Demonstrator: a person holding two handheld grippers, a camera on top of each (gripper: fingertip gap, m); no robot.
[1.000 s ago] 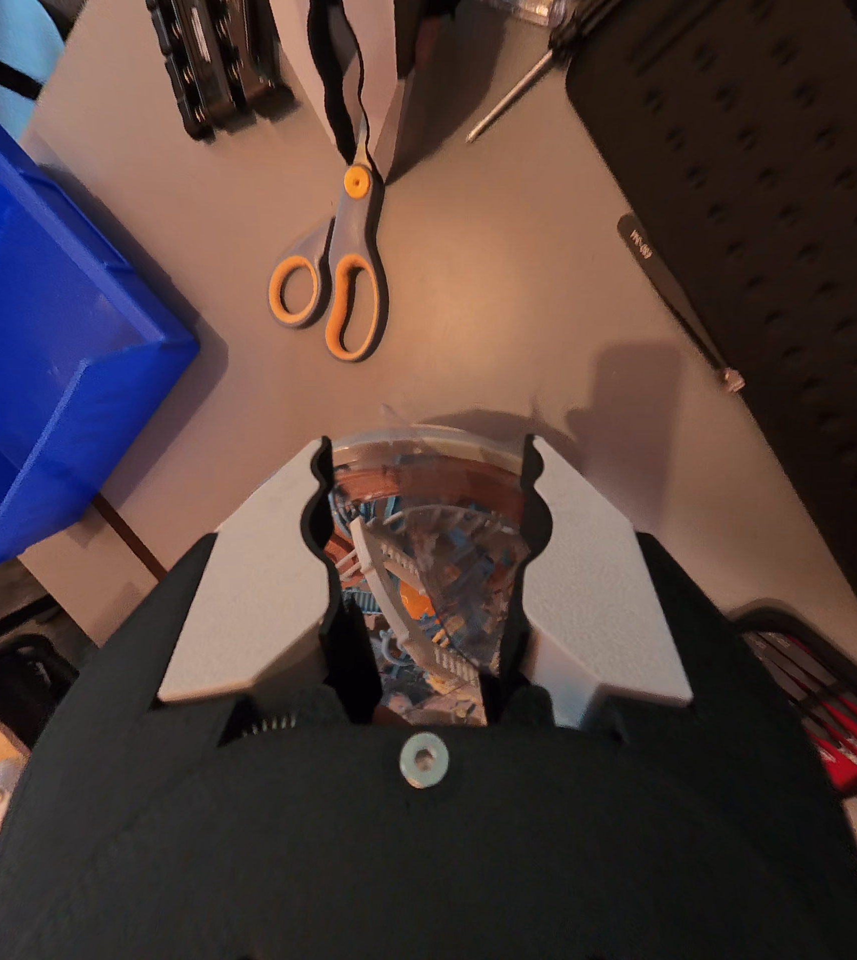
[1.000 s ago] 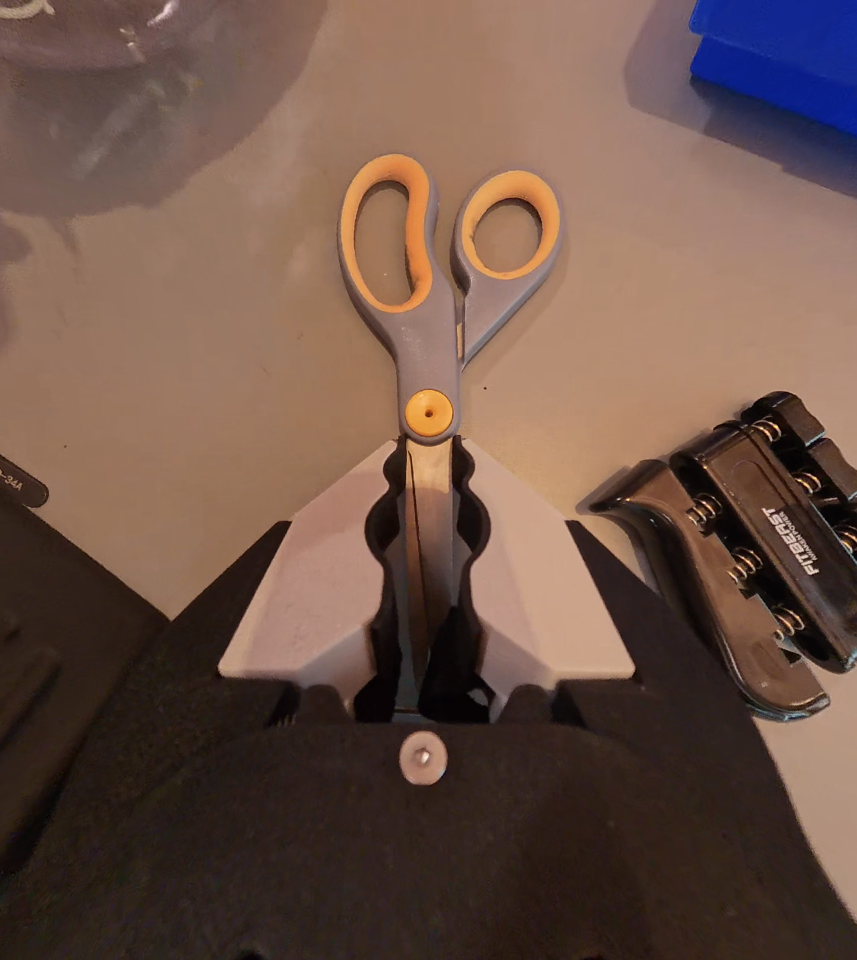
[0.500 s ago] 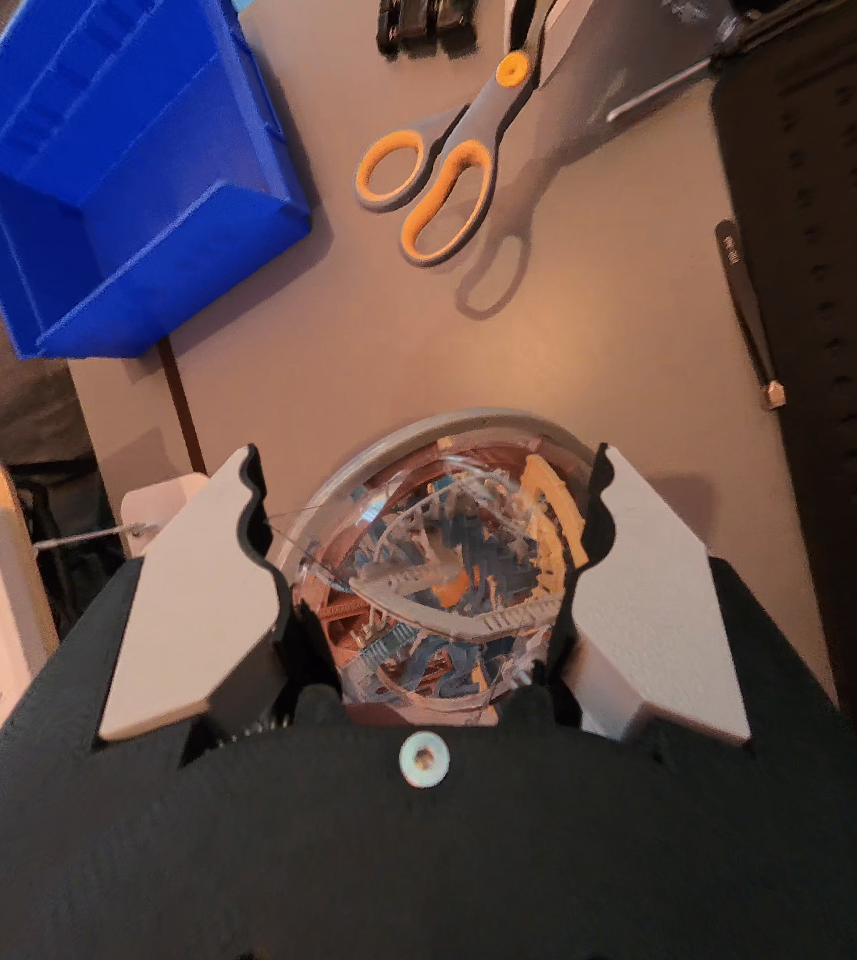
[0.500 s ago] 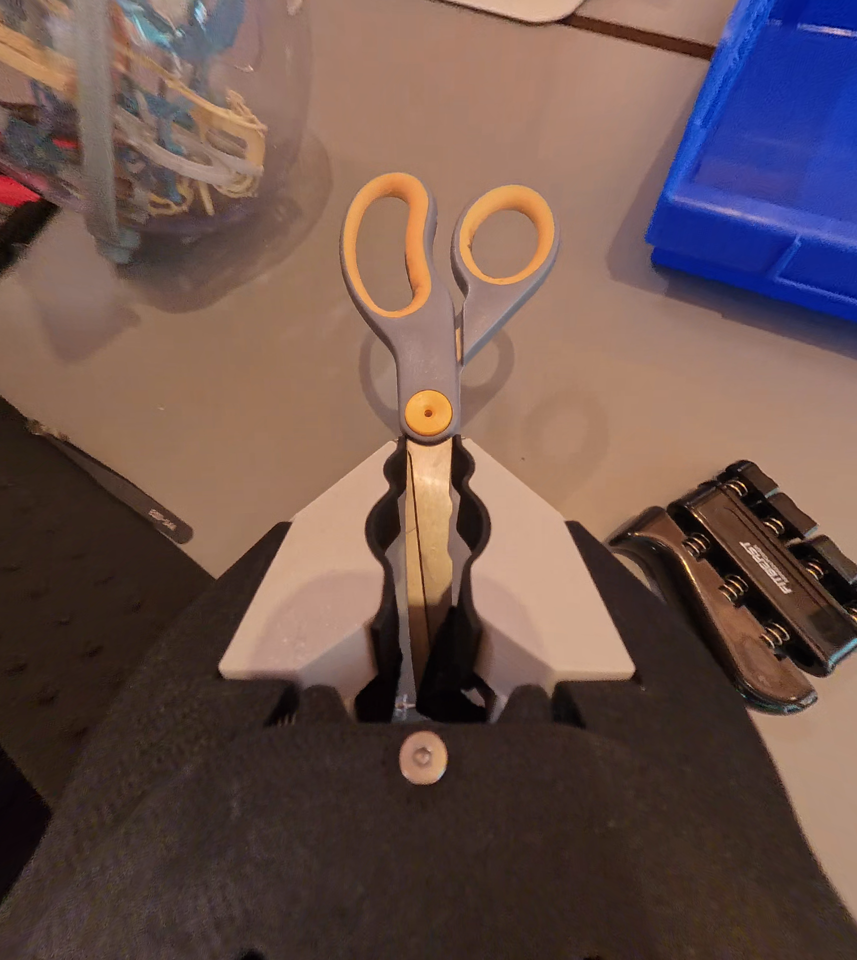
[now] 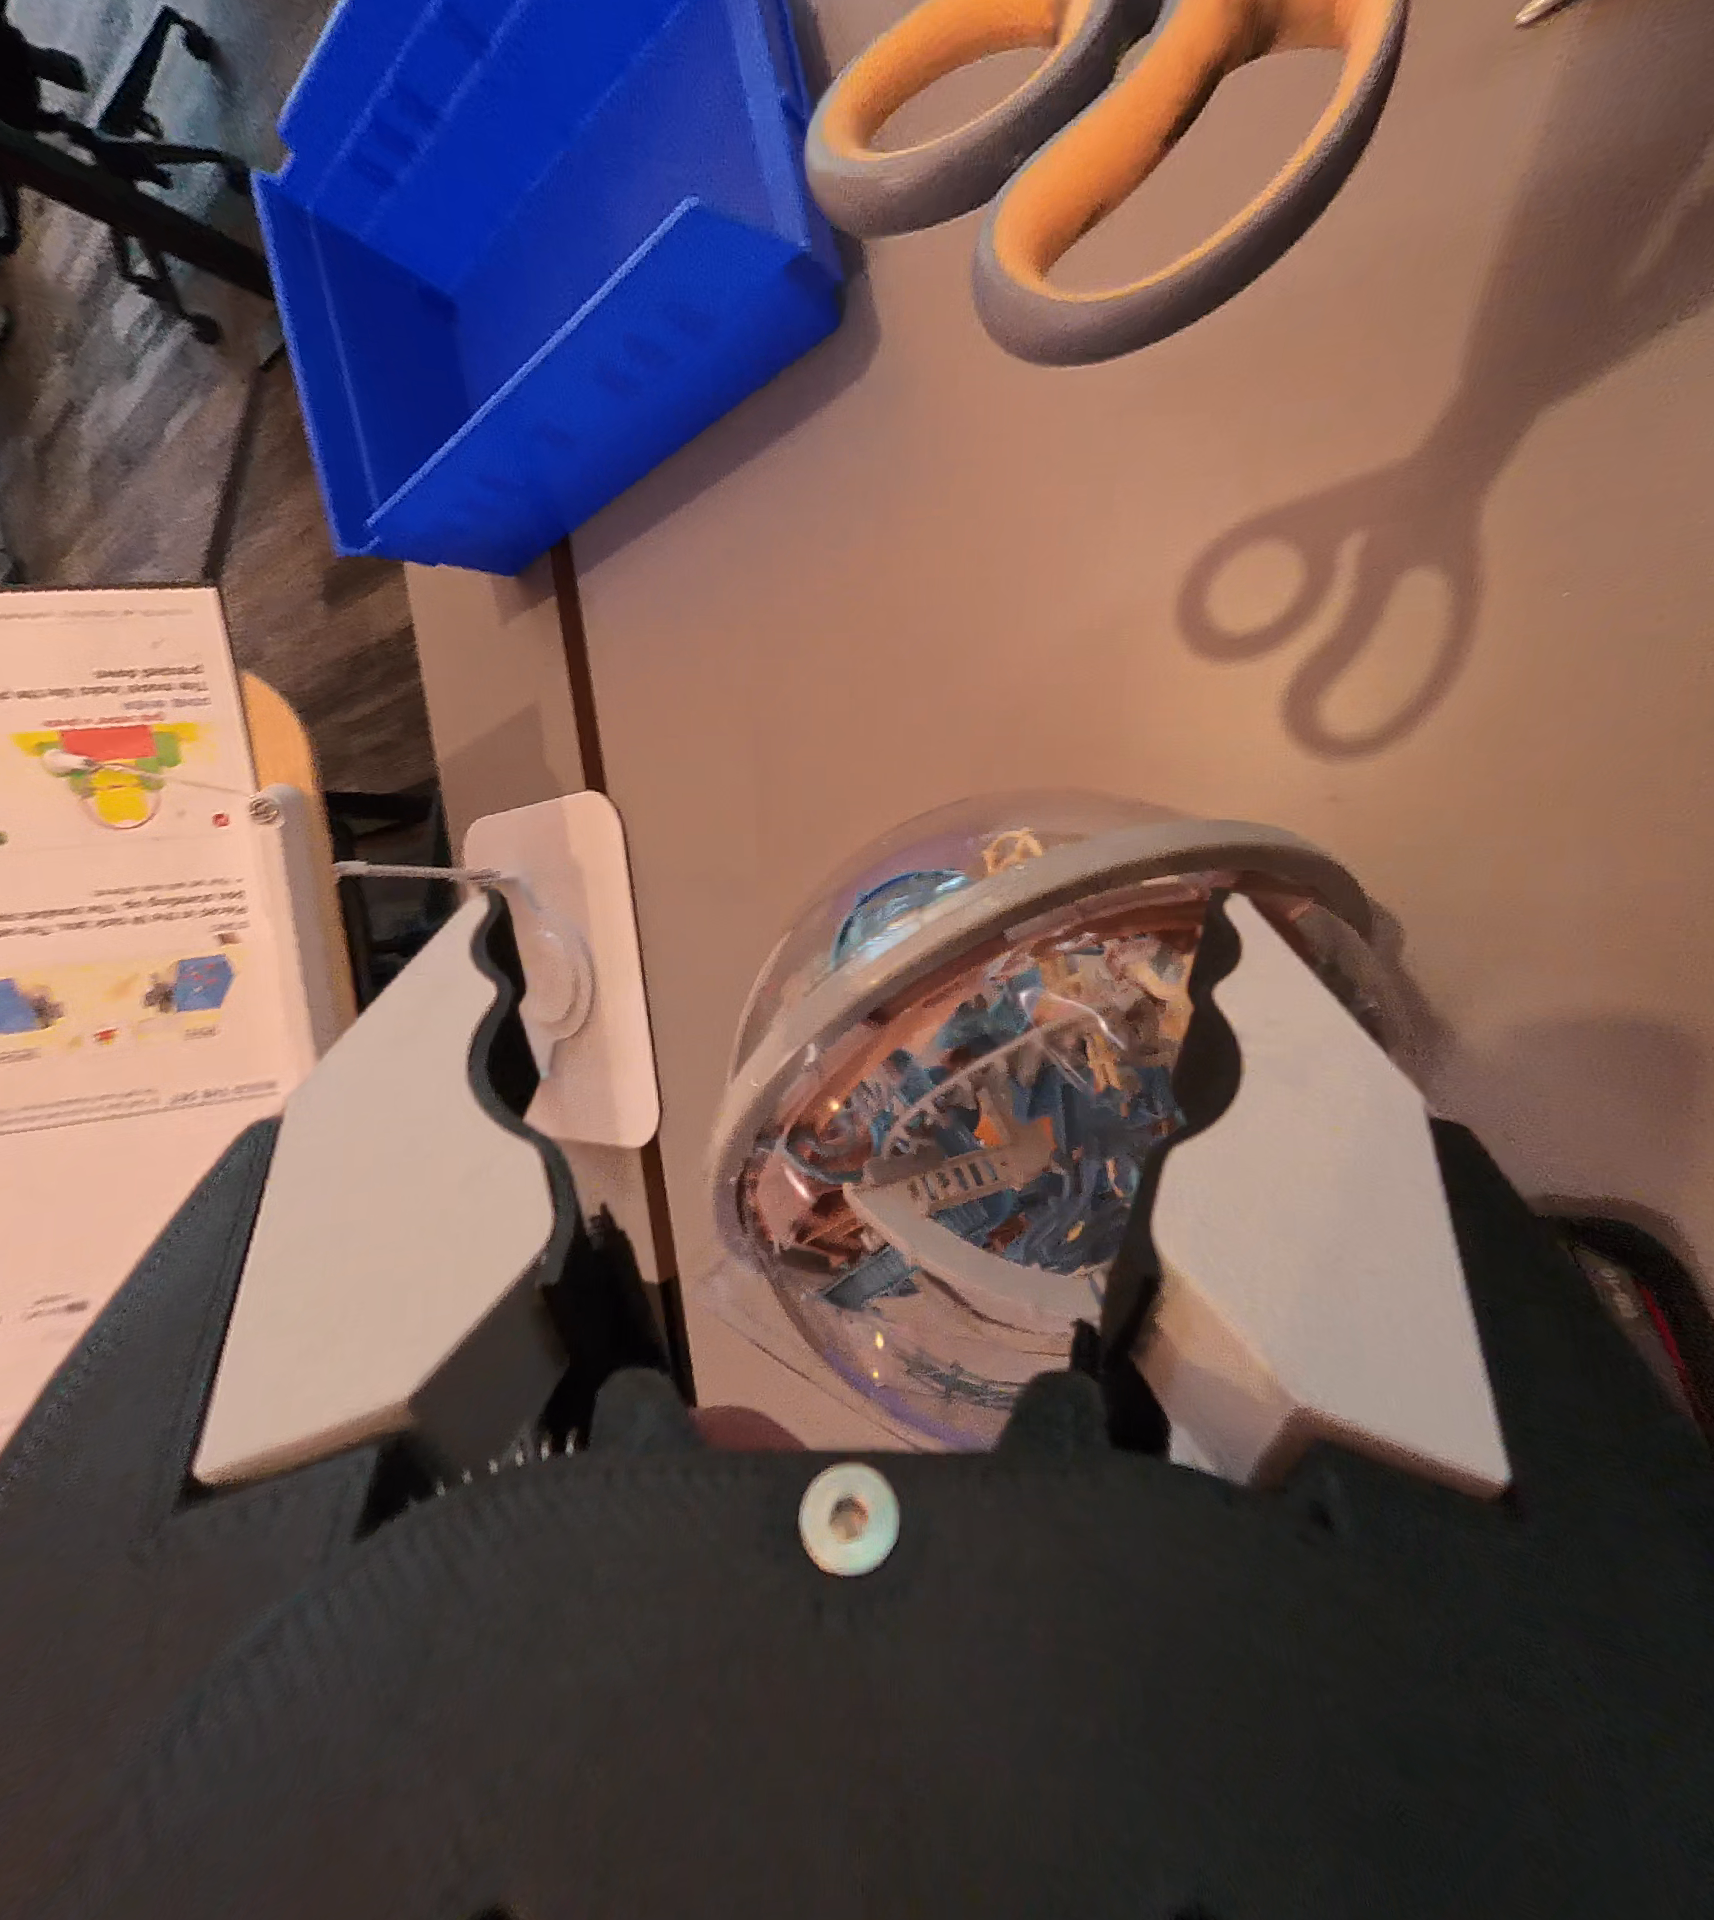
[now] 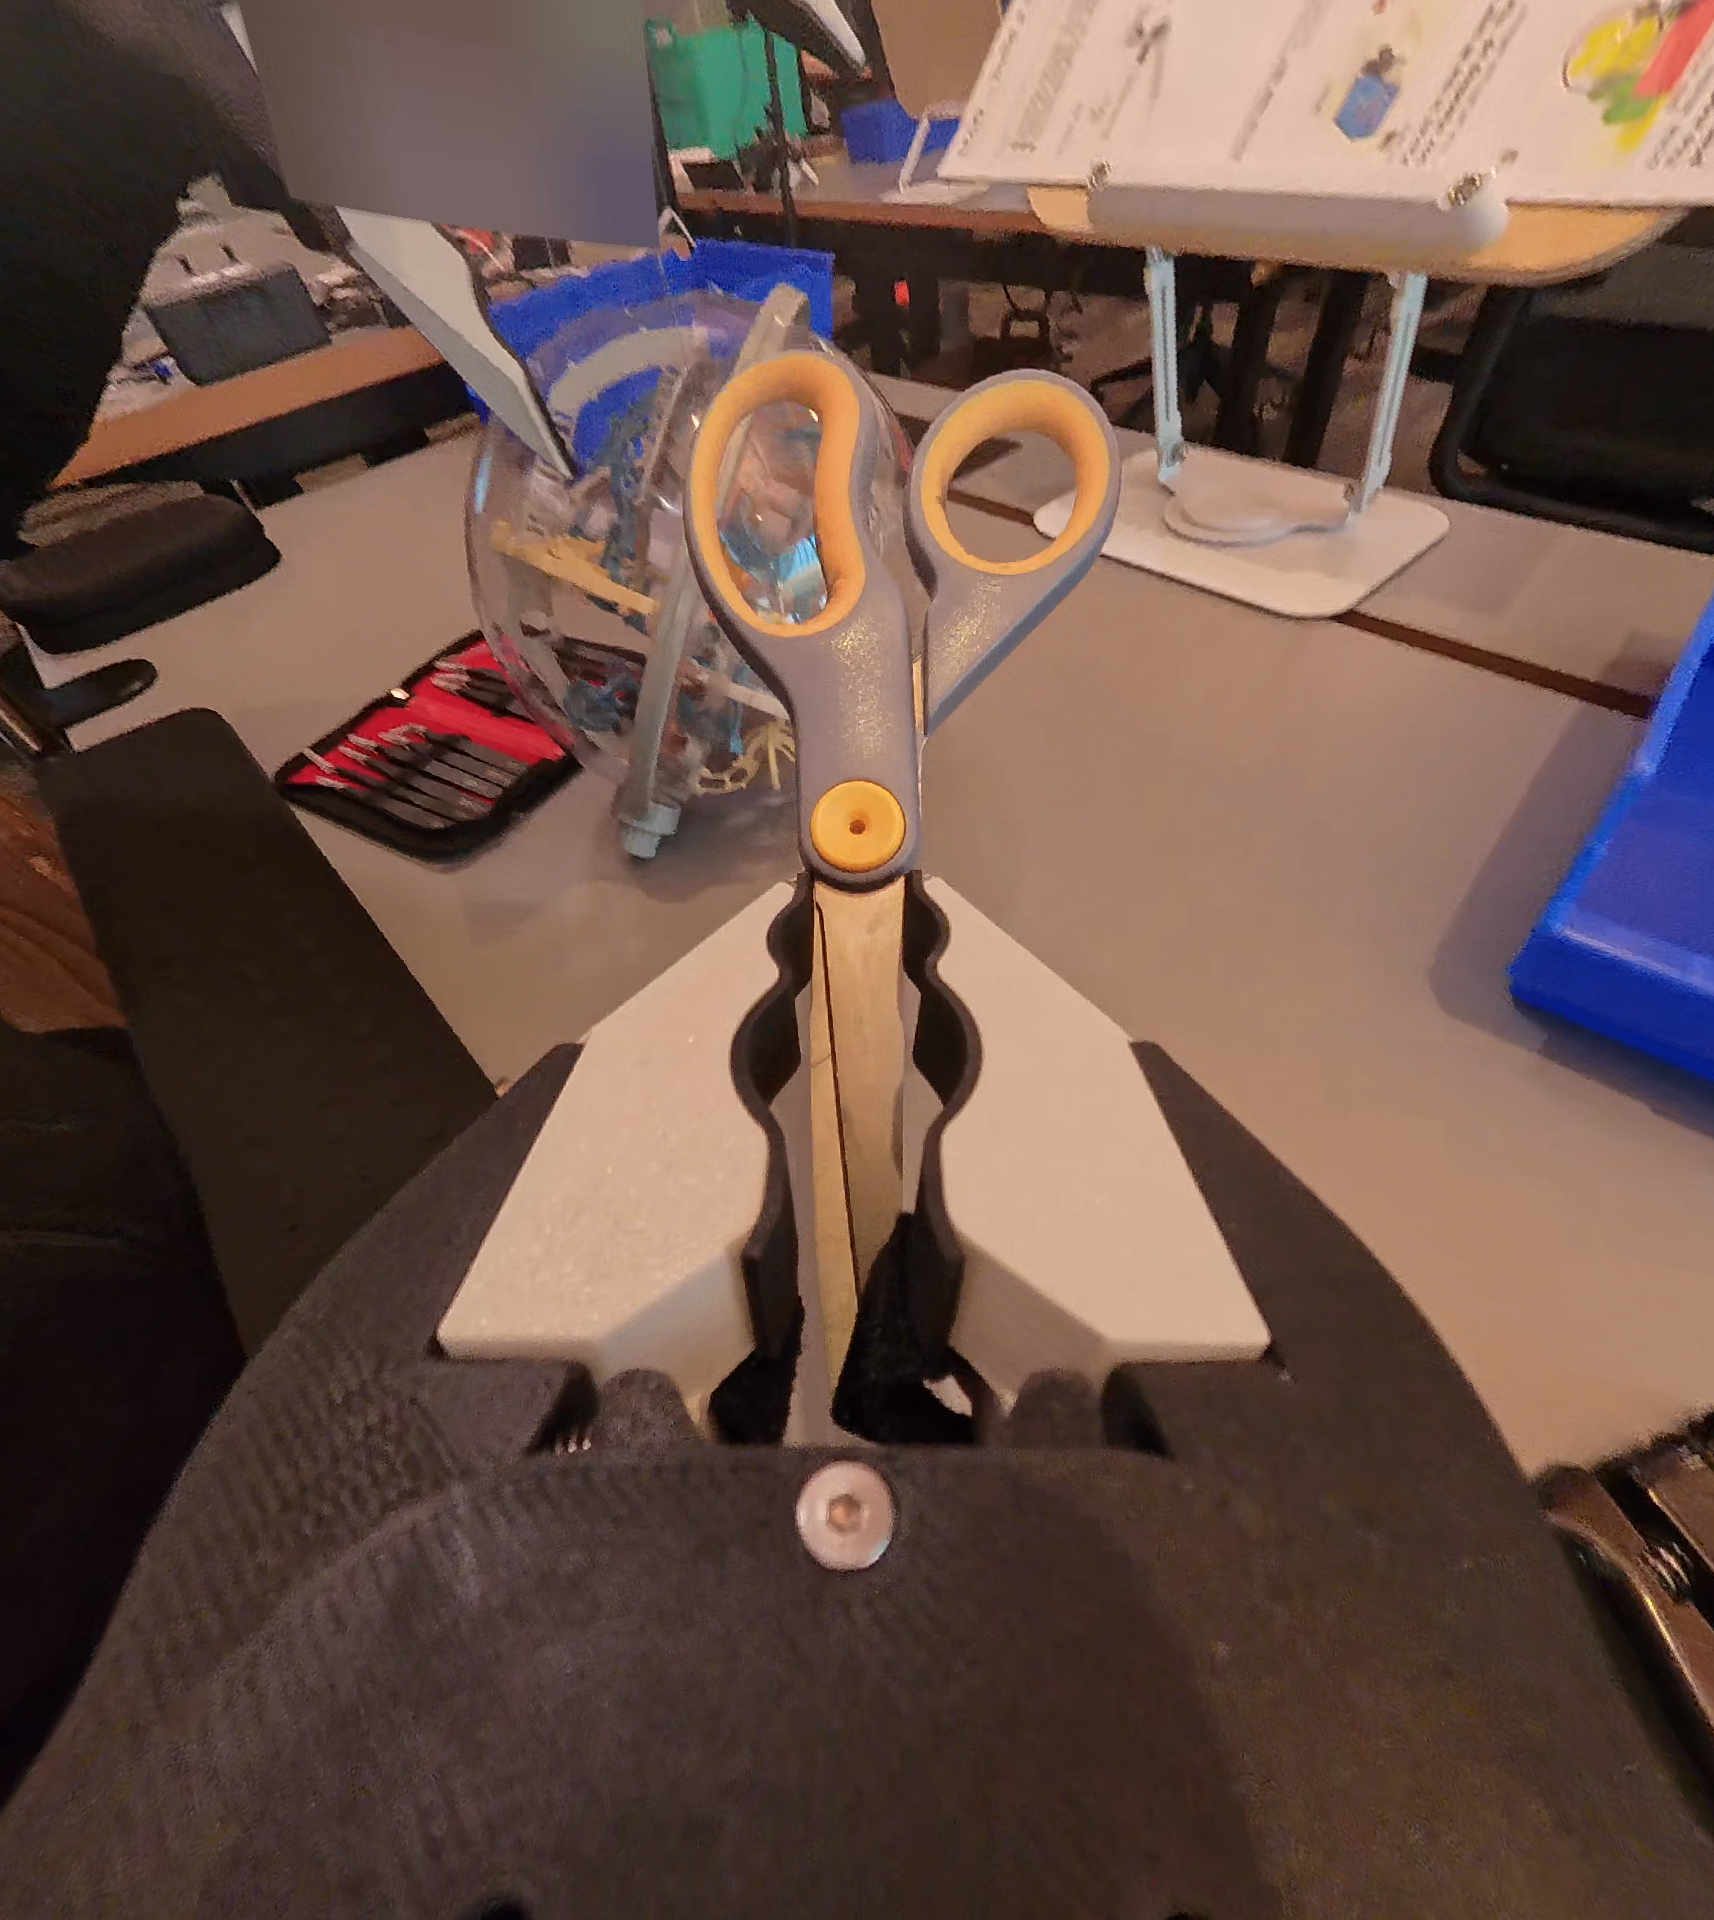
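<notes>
The grey tabletop [image 5: 1040,623] carries a blue plastic bin [image 5: 541,270] at eleven o'clock, partly cut off. The left gripper [image 5: 848,997] is spread wide; the clear plastic maze sphere [image 5: 998,1101] touches its right finger (contact point hidden). The right gripper [image 6: 855,935] clamps the blades of the grey-and-orange-handled scissors [image 6: 858,675], tips hidden.

Left gripper [image 5: 848,956]: jaws spread wide, right finger [image 5: 1279,1143] against a clear sphere, left finger clear of it. Right gripper [image 6: 855,935]: jaws closed narrow, clamped on closed blades, handles pointing forward, held above the counter.
</notes>
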